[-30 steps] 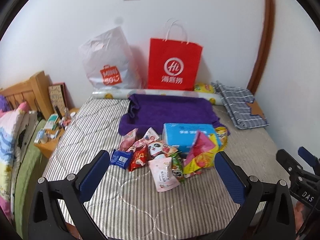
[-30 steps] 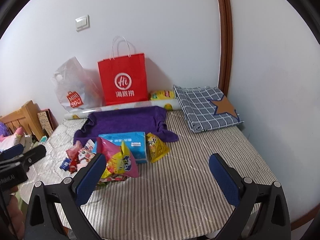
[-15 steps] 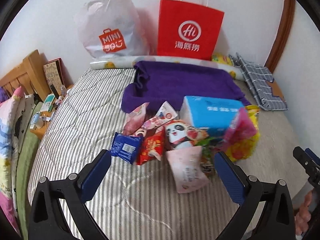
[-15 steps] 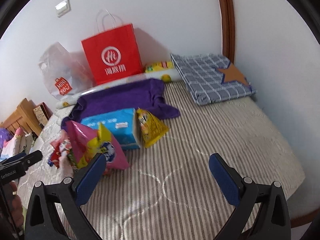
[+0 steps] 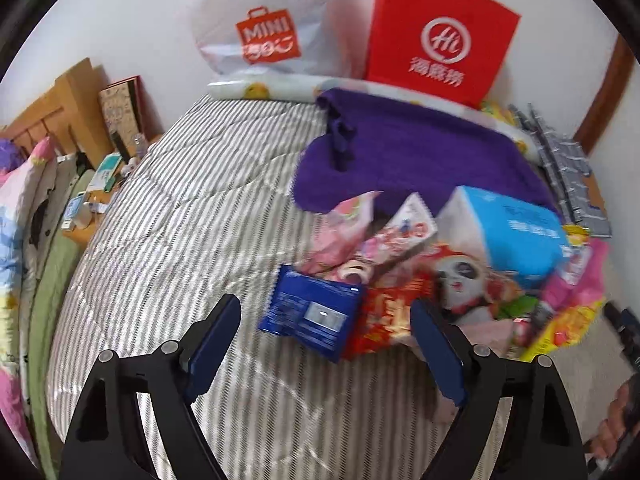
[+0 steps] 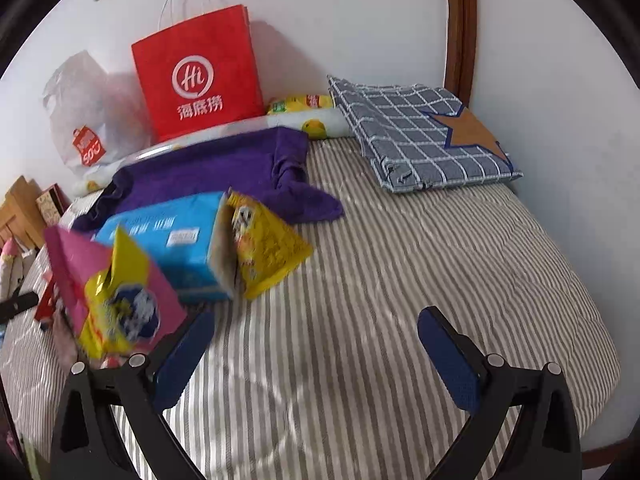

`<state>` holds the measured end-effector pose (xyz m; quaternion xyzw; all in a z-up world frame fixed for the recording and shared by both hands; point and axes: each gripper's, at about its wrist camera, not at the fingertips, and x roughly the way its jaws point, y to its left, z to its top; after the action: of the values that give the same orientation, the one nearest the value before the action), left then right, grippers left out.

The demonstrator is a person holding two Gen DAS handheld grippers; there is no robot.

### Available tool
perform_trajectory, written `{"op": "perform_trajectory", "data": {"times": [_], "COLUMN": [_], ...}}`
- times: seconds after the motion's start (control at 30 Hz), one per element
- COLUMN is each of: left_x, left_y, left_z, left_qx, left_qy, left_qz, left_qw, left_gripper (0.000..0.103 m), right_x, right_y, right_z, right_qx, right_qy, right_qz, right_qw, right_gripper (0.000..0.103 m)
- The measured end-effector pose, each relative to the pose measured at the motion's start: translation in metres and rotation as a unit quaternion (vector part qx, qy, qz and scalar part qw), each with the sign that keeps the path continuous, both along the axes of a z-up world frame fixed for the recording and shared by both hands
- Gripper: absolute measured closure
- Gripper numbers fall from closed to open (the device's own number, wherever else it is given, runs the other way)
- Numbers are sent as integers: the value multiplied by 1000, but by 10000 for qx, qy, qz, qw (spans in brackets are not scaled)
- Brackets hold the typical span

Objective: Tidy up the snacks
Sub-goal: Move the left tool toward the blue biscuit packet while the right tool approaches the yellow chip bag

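Both grippers have been lowered toward the snack pile (image 5: 420, 280), the left gripper (image 5: 324, 344), just narrowed but empty, being aimed at the blue packet (image 5: 312, 316); the right gripper (image 6: 316, 356) is held wide, empty.

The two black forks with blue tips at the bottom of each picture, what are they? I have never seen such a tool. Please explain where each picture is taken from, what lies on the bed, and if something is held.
They are hand-held grippers: a person carries one in each hand, and a wide-angle camera on each looks forward along its two fingers. One picture comes from the left gripper, the other from the right gripper.

Both look down at a striped bed. On it lies a pile of snack packets: a dark blue packet, a panda packet, a yellow packet and a pink and yellow bag, around a light blue box. Behind are a purple cloth, a red paper bag and a white plastic bag.

Nothing is held. Both grippers are open; the left jaws have just been closing a little, above the dark blue packet.
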<state>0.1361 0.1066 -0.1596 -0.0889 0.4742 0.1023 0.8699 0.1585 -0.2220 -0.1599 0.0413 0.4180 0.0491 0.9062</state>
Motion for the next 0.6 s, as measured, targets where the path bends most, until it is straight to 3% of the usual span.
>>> {"op": "perform_trajectory", "data": {"times": [0.13,0.27,0.37,0.6], "left_x": [9,16,20,25], "left_y": [4,8,10,15], "left_z": [-5,-8,-8,-8], "left_qx": [169,28,-68,-240], "left_qy": [76,127,160,102], "left_qz": [10,-95,-139,-161], "left_qw": [9998,9999,9998,9995], "left_gripper": [19,25,25,25], "right_x": [20,39,54,68], "right_y": [4,15,18,24], "right_z": [5,4,-5,-20], "right_qx": [209,78,248,346], "right_qy": [-68,-130,54,237], "right_qz": [135,331,422,583], "right_qw": [9997,9993,9988,9974], "right_gripper": [12,25,41,43]}}
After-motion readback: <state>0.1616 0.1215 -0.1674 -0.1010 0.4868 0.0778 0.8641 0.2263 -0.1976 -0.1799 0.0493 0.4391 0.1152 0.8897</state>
